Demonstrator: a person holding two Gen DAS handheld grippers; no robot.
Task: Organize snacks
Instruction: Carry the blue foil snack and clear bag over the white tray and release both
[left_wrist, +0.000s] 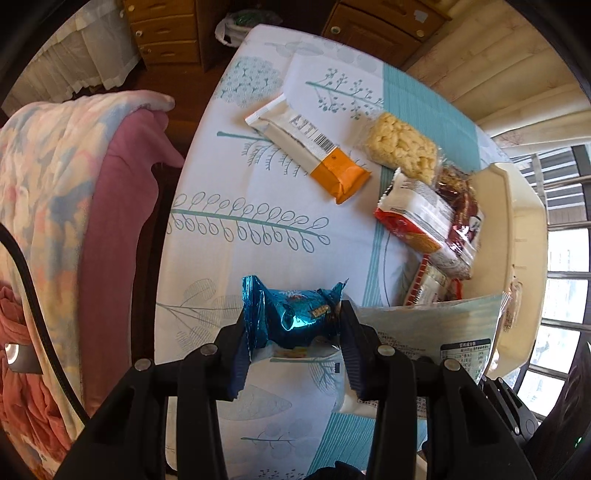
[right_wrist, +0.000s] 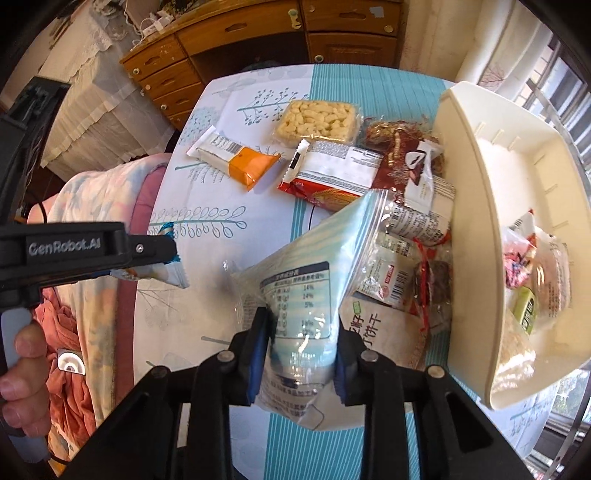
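My left gripper is shut on a blue foil snack packet and holds it above the table; it also shows in the right wrist view at the left. My right gripper is shut on a pale blue zip bag with a nutrition label, also seen in the left wrist view. A cream plastic bin stands tilted at the right with several snacks inside. An orange-and-white bar, a puffed rice cake and a red-and-white biscuit pack lie on the table.
The table has a white and teal leaf-print cloth. A pile of loose snack packs lies beside the bin. A chair with a pink and patterned blanket stands at the table's left. Wooden drawers are behind the table.
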